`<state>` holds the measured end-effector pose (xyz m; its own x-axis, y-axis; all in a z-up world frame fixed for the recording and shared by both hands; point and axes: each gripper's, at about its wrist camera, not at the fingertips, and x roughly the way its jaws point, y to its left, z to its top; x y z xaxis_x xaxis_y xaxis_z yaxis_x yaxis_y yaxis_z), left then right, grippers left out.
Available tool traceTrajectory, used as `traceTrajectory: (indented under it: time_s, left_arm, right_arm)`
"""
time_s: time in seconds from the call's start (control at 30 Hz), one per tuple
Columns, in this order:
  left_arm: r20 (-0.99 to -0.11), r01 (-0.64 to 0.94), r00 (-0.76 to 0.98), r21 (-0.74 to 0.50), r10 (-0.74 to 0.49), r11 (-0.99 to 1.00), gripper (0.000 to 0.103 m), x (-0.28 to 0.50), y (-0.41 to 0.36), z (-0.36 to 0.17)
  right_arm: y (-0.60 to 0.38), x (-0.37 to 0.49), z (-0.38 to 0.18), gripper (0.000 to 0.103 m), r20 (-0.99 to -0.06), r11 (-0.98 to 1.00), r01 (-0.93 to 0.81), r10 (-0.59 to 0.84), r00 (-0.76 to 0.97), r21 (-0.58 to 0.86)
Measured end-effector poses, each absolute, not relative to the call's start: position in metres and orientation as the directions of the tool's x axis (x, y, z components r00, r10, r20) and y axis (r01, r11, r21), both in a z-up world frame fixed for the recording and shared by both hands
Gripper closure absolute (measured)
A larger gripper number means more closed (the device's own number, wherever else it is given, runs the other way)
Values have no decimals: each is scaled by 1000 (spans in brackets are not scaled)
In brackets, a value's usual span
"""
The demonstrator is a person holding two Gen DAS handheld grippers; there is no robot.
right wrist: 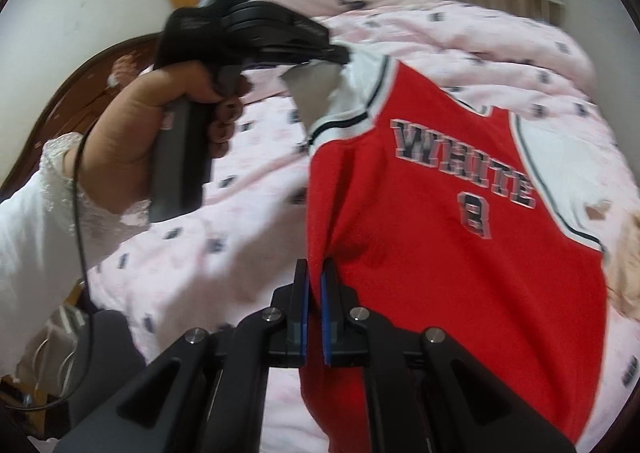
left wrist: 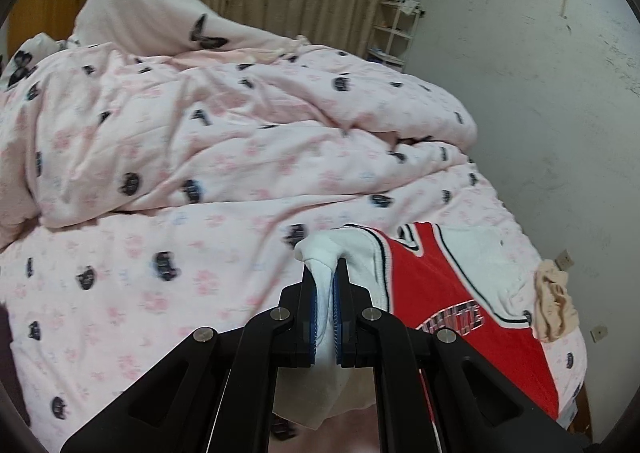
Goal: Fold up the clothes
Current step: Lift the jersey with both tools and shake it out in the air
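A red basketball jersey top with white sleeves (right wrist: pixel 460 193) lies on the pink bed sheet (right wrist: pixel 240 233), partly lifted along its left side. In the left wrist view my left gripper (left wrist: pixel 324 267) is shut on the white sleeve (left wrist: pixel 320 249), and the red jersey body (left wrist: pixel 440 293) trails away to the right. The right wrist view shows the same left gripper (right wrist: pixel 340 55), held by a hand (right wrist: pixel 160 125), pinching that sleeve (right wrist: pixel 316 93) up off the bed. My right gripper (right wrist: pixel 314 267) is shut on the jersey's red side edge lower down.
A crumpled pink quilt (left wrist: pixel 200 113) and a butterfly pillow (left wrist: pixel 152 13) are heaped at the back of the bed. A beige cloth (left wrist: pixel 554 305) lies at the bed's right edge by the wall. A small shelf (left wrist: pixel 394 33) stands before the curtain. A dark wooden bed end (right wrist: pixel 80 93) curves at the left.
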<state>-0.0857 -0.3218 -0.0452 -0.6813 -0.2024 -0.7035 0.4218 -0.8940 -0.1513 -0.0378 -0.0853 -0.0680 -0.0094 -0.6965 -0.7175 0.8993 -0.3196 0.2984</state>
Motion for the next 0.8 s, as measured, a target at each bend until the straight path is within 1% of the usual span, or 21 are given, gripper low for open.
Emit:
traceTrajectory:
  time_s: [0.27,0.4,0.53,0.67,0.73,0.8]
  left_arm:
    - [-724,525,-621,-100,-300,-845,98,-17,-394,-37]
    - [-757,563,-563,-58,-331,-825,98,14,-428,-42]
    - [-797,588,-497,-19,-343,-809,98,32,-454,-64]
    - [-824,612,-465,-34,-324,-790,97,39,-471,-91]
    - [-835,622,-448,-34,-320,-783,94,40,-479,-103]
    - [-841,638,-438,-42,-317,-769,90,42,-486,-113]
  right_arm:
    - [-163,38,-62,98,-712,-127,942,-688,141,310]
    - [-196,75,-64,98,-724,-46,952,-661,198,303]
    - [-225,98,-82,98,-759,-13,954,-609,229,298]
    - [-246,112,-109,98,-796,0,957,-556,240,289]
    - [-252,117,-119,97,-809,1,959,-536,240,284]
    - [-255,122,-128,94,-816,1,958,-524,244,286]
